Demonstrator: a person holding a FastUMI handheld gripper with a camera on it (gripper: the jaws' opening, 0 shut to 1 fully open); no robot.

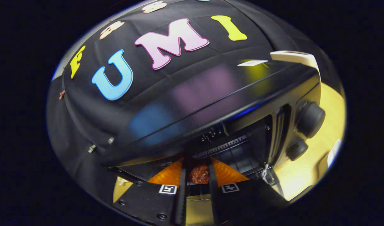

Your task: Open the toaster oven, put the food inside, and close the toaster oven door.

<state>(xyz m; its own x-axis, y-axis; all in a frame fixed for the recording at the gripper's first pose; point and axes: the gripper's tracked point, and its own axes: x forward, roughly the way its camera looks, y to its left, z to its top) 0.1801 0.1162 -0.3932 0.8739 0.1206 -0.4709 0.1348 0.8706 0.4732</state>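
Observation:
A black toaster oven (192,103) with a glossy top stands right in front of me, tilted in the gripper view. Its front opening (233,150) shows, with a rack inside, and the door is down. My gripper (198,171) is shut on a reddish-brown piece of food (199,174), pinched between both fingertips just at the mouth of the oven. Two round black knobs (309,121) sit on the oven's panel to the right of the opening.
The oven stands on a light wooden table (308,169). A cream-coloured object (297,58) rises behind the oven's far right corner. A white rim (333,155) shows on the table beyond the knobs. The black cloth wall hangs behind.

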